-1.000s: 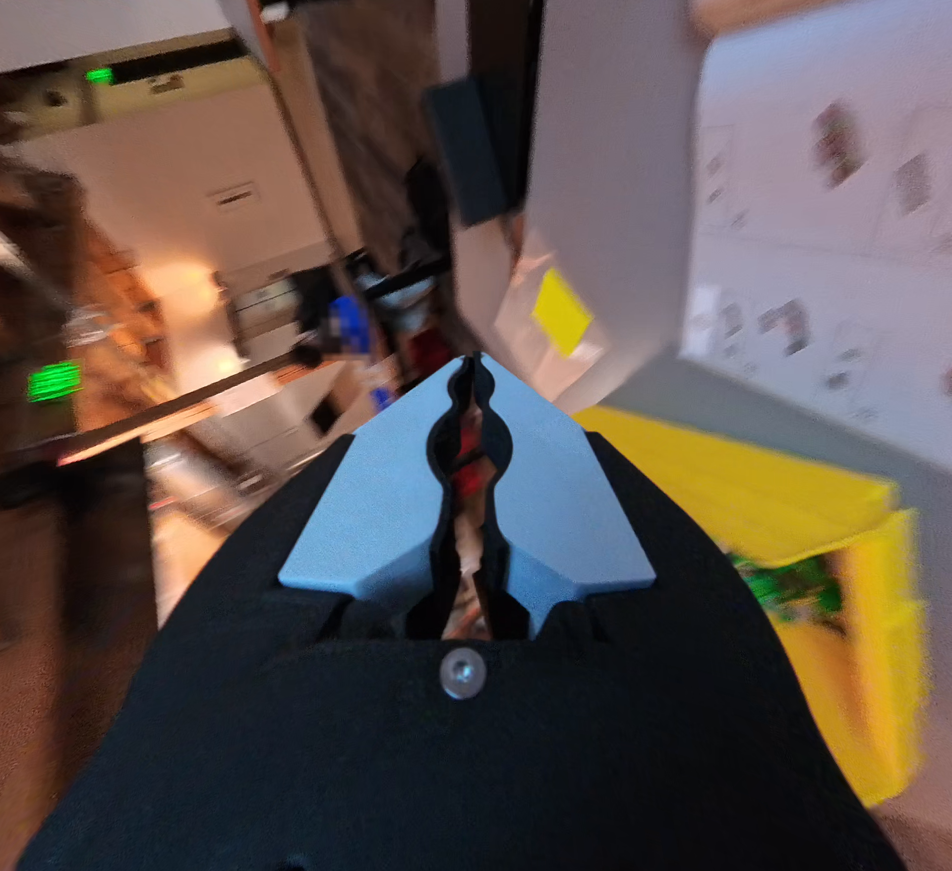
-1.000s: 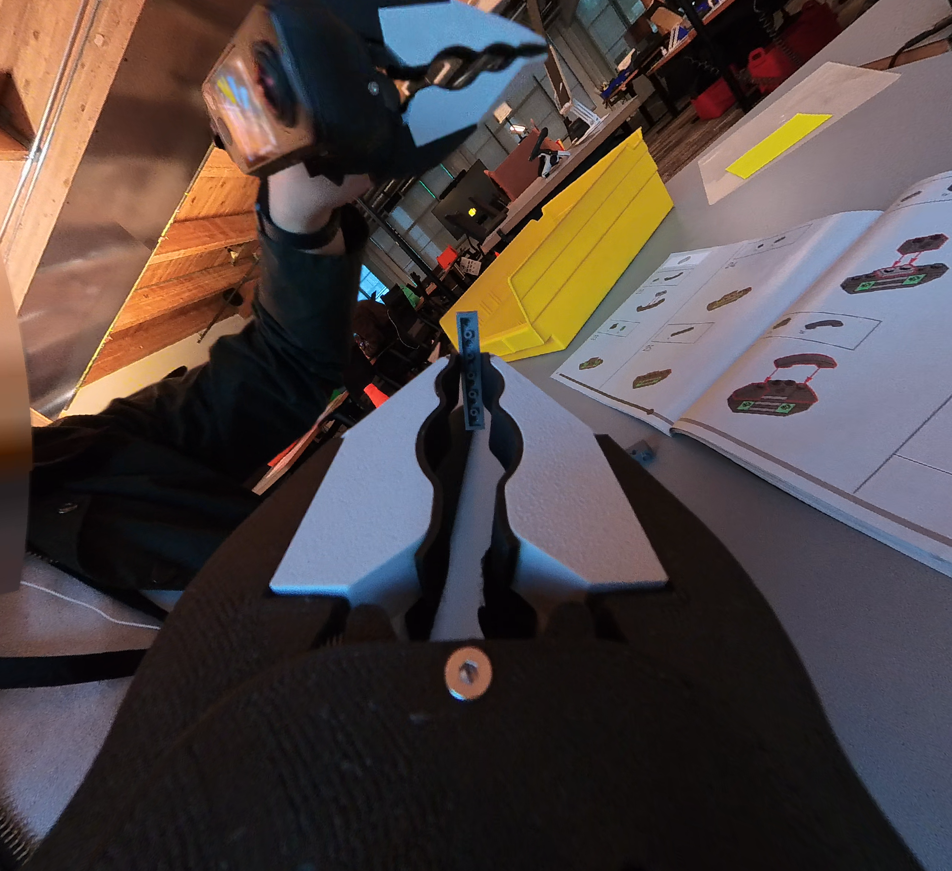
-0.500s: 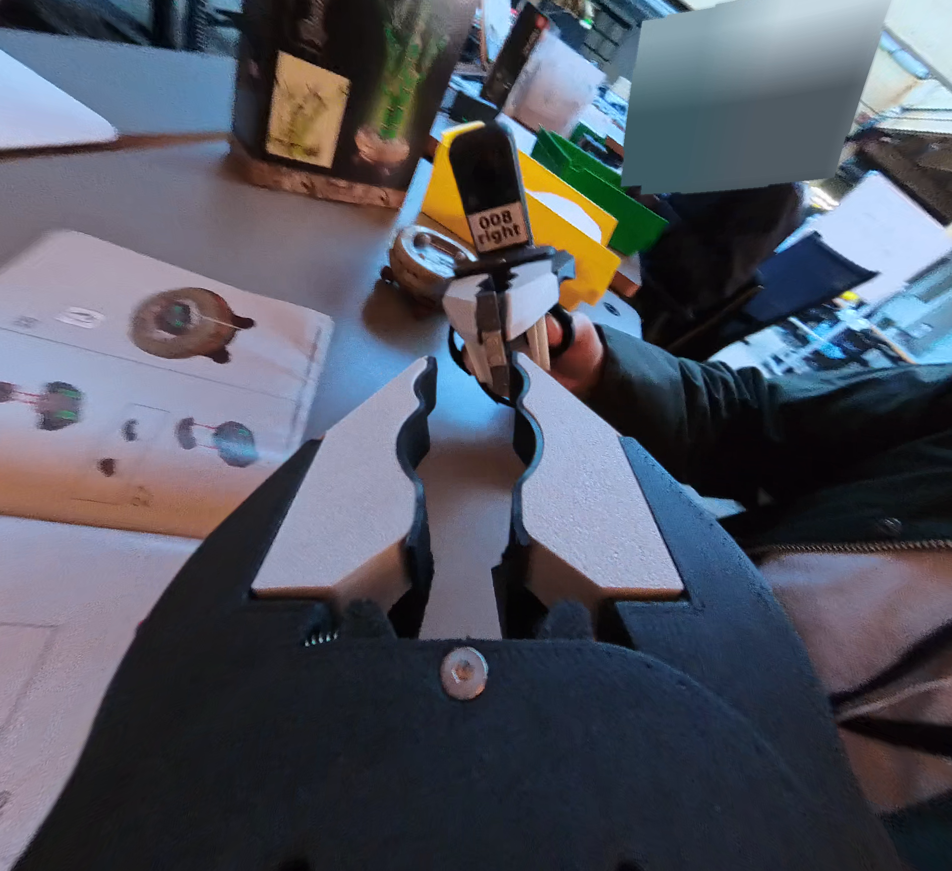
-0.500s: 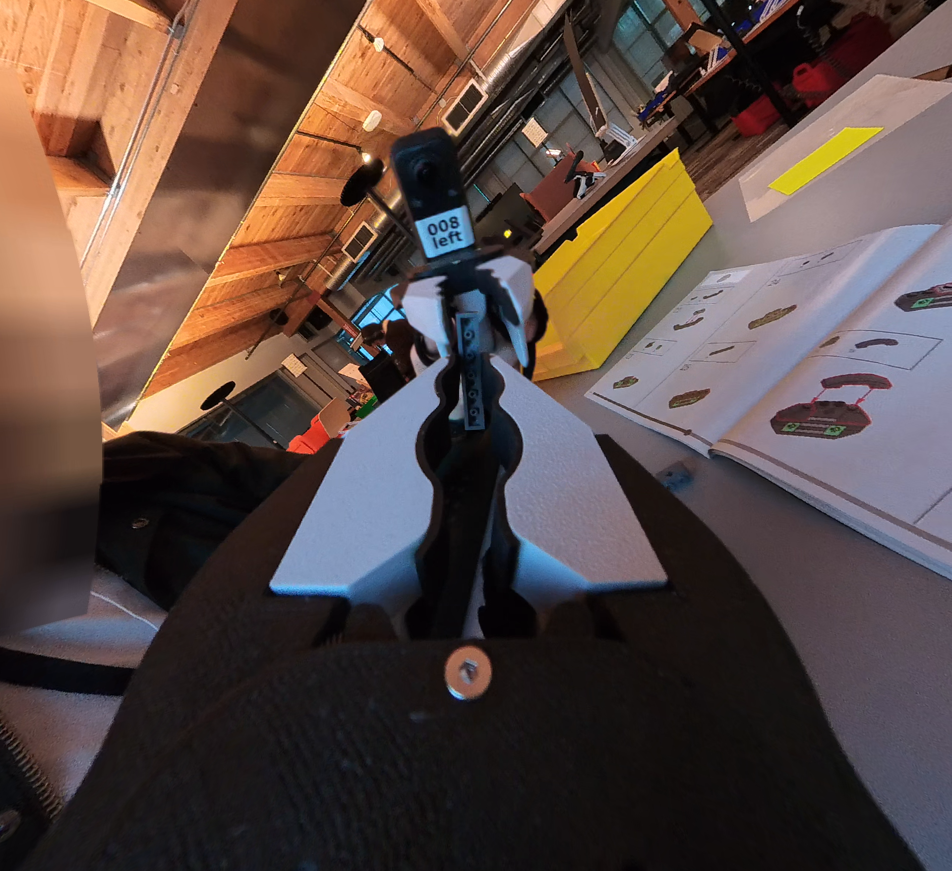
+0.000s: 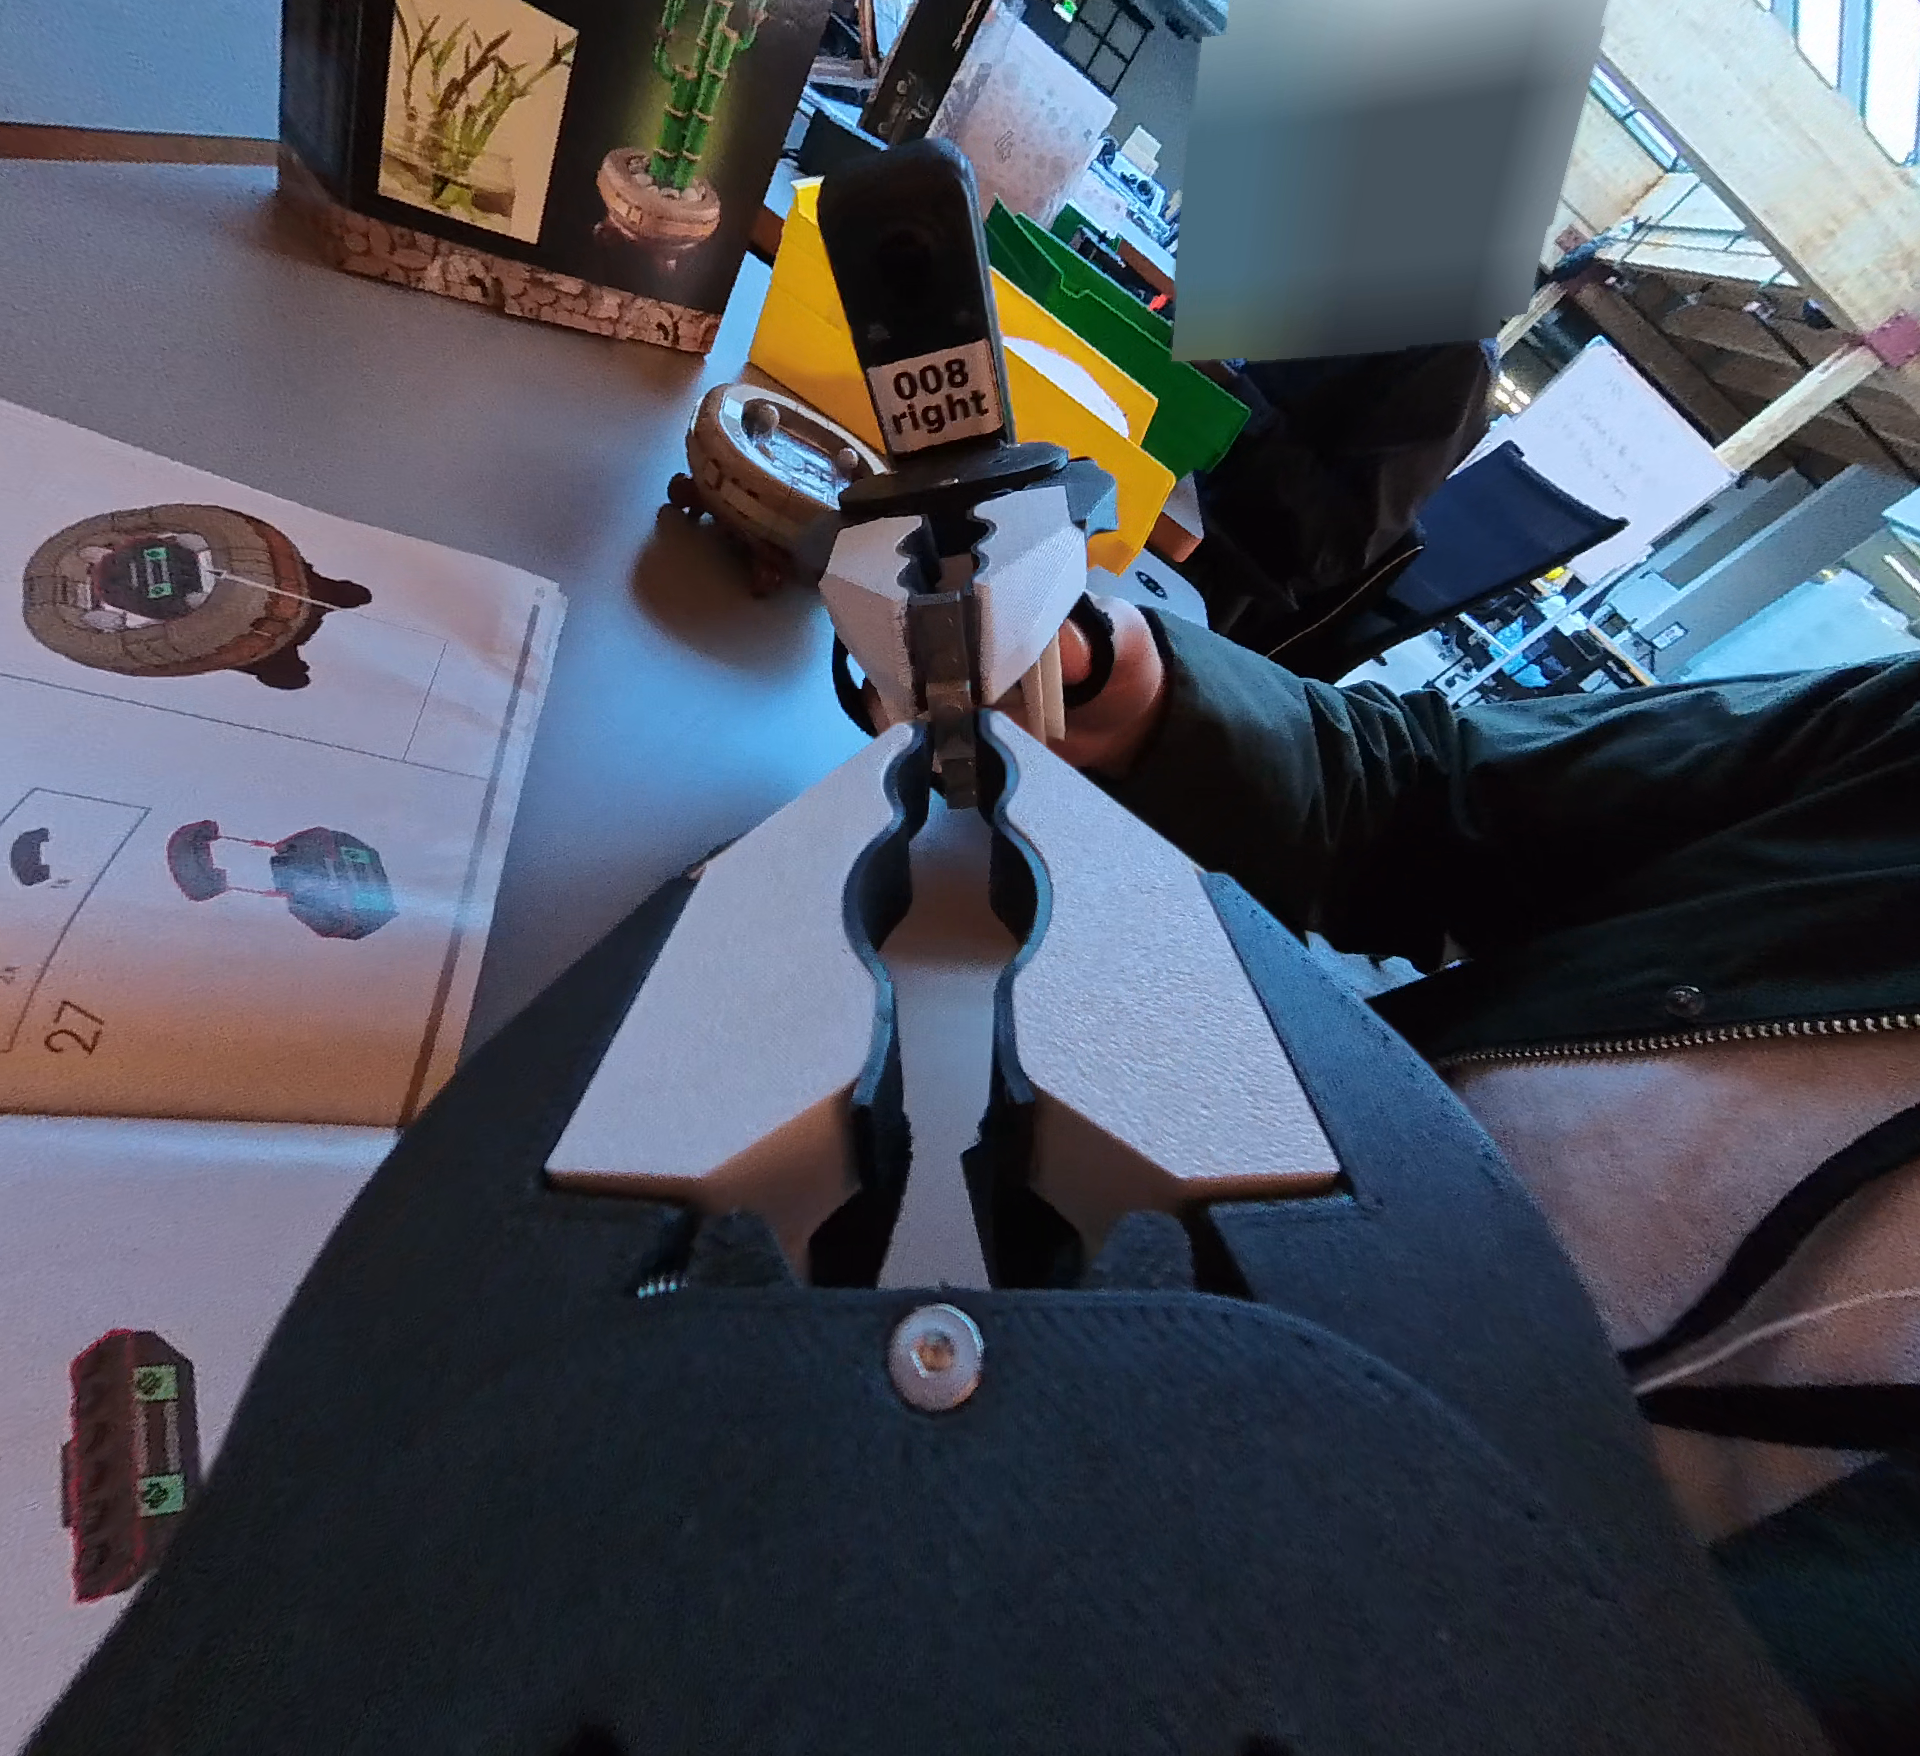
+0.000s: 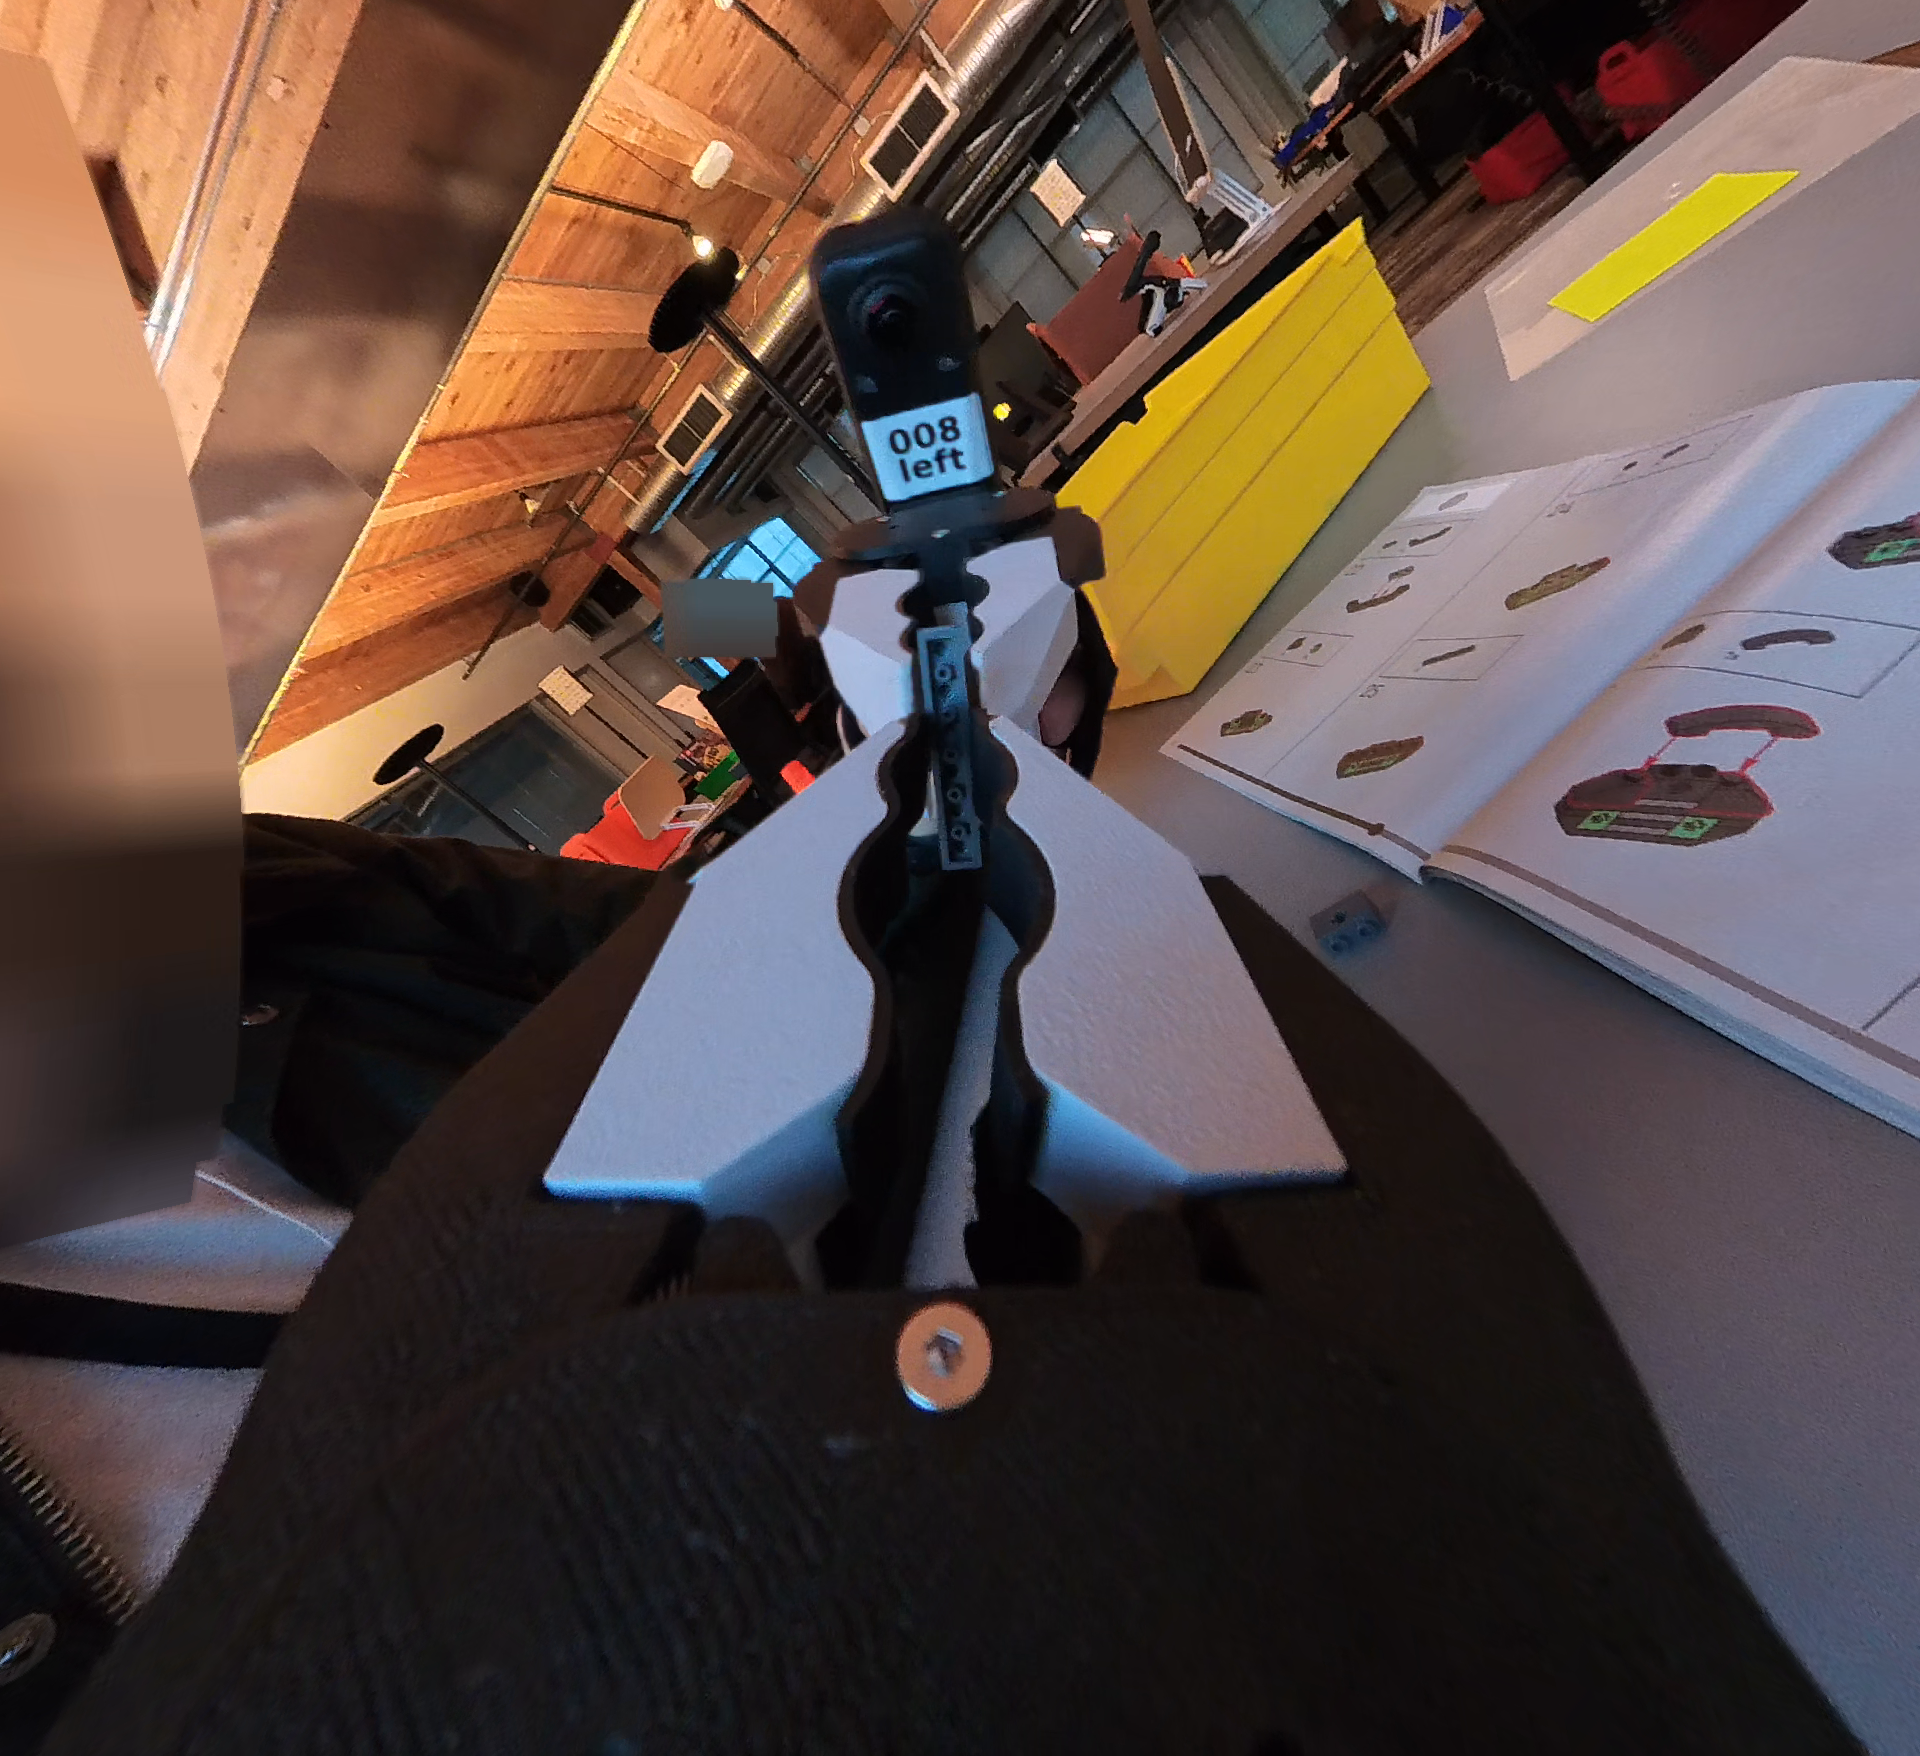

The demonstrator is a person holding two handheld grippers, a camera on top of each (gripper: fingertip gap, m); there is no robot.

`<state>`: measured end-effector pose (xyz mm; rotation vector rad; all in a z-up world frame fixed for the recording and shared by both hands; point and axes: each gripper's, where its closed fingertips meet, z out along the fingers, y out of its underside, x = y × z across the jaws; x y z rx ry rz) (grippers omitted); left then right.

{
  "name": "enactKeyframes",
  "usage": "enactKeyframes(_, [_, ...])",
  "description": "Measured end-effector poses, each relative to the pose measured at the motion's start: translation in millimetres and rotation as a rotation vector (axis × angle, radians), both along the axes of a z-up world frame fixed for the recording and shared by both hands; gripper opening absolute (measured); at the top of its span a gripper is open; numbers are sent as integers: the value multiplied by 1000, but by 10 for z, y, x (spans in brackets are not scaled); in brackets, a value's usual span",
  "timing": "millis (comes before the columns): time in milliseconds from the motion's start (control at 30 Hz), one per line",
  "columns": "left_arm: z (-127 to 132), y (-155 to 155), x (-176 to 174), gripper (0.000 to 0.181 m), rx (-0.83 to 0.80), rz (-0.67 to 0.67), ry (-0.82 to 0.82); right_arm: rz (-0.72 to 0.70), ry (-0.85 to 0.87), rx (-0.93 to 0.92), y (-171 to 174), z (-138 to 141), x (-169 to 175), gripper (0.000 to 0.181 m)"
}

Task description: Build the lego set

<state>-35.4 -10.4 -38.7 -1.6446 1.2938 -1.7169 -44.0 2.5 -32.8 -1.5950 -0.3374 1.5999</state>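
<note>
a: the two grippers now face each other tip to tip, where a second ago the left one was swung well away and up.

b: right. the right gripper has its fingers pinched nearly closed on a thin dark grey lego plate, long and one stud wide, studs facing its own camera, standing out past the fingertips.

a: and the left gripper?

b: half a second ago its fingers were parted well wider and the plate sat short of them. now they've narrowed, and the far end of the plate sits right between the tips. whether the pads actually bite it, i can't tell; there is a sliver of gap on each side in the left wrist view.

a: so a handover, or a re-grip?

b: that's my read: the plate is being passed or steadied so it can be turned for fitting. the risk is a thin piece twisting if one side lets go early.

a: and the build itself?

b: the round tan-and-brown lego base sits on the grey surface beyond the fingertips, left of the right gripper, untouched. the instruction booklet lies open to the left of the left fingers, and a small grey lego piece rests loose just right of the right fingers, beside the booklet's edge.
</note>
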Motion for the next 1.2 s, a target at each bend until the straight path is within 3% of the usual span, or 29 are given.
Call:
enactKeyframes(433, [-84,31,62,6,-49,-28,-11,-27,6,-20,25,-100,68,6])
enactKeyframes(800, [-43,-67,50,6,-76,-100,-47,43,32,27,-78,-67,55,6])
enactKeyframes(1200, [-112,-44,55,6,-75,-81,2,52,68,18,-64,-129,61,6])
